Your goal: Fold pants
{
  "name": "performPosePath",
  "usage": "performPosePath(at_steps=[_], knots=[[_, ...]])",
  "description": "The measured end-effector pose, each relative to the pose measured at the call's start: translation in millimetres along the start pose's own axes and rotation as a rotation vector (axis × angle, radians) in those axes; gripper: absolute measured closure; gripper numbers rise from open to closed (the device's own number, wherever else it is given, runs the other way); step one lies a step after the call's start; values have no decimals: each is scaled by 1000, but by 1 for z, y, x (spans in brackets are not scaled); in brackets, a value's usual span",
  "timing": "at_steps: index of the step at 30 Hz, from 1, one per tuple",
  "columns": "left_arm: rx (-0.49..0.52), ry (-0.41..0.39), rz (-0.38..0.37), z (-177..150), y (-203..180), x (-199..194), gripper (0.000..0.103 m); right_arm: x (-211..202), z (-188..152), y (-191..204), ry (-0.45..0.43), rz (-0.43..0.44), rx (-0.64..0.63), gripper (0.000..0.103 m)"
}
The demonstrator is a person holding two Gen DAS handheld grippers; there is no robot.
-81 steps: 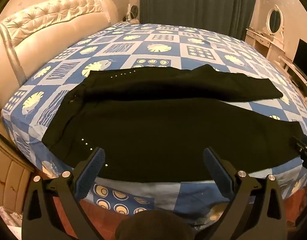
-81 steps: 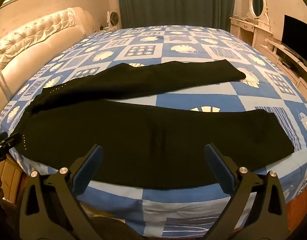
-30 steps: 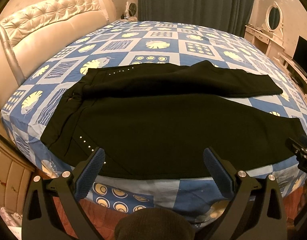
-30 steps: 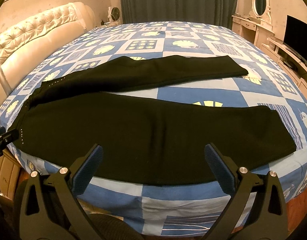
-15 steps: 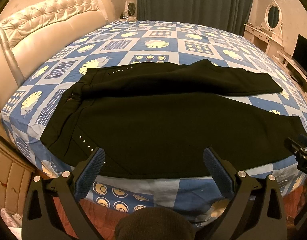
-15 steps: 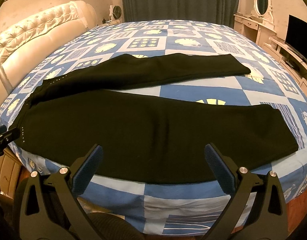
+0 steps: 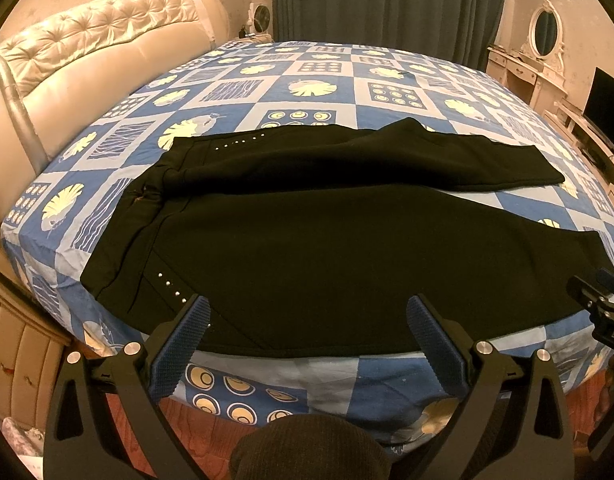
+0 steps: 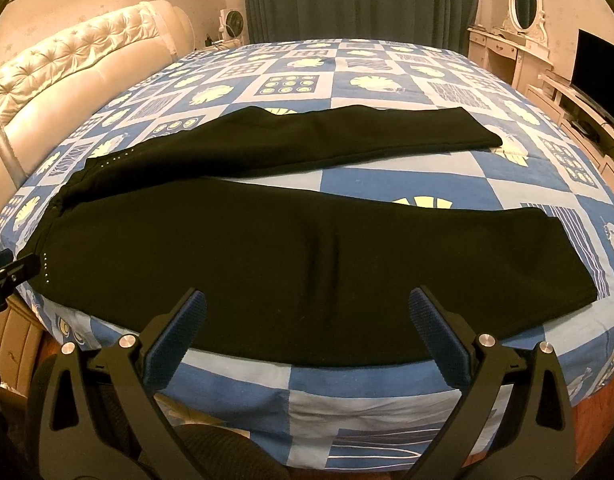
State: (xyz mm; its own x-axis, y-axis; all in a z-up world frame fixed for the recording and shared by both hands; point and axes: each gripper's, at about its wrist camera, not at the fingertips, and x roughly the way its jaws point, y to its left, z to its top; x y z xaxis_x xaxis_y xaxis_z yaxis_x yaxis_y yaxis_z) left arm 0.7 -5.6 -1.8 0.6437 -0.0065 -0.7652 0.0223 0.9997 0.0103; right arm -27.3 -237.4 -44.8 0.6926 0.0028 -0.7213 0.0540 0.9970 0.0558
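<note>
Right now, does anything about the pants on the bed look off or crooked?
The black pants lie unfolded with the legs splayed apart, the far leg angled away. Nothing looks spilled or damaged.

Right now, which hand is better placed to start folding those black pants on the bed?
Probably the left. The left gripper hovers open by the waistband end of the pants, near its stud row, a natural corner to lift. The right gripper, also open, faces mid-leg, short of the hem.
</note>
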Motion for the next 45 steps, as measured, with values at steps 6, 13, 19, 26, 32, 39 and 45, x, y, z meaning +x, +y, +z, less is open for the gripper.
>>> performPosePath(at_steps=[6,13,19,26,32,39,45], knots=[[8,-1,-8,0,-1,0,5,1,-1,2,2,2,1,2],[42,-7,-14,-2,-6,-2,5,2,-4,6,10,9,-2,2],[42,-23,-29,1,-3,-5,5,2,-3,4,14,14,-1,2],[34,103,-114,9,8,6,5,2,-1,1,23,22,11,2],[-9,125,-230,38,49,3,5,1,4,-11,35,50,48,2],[-51,177,-452,93,161,64,5,10,12,-23,61,71,105,2],[-268,264,-582,135,259,164,5,31,30,-26,82,112,199,2]])
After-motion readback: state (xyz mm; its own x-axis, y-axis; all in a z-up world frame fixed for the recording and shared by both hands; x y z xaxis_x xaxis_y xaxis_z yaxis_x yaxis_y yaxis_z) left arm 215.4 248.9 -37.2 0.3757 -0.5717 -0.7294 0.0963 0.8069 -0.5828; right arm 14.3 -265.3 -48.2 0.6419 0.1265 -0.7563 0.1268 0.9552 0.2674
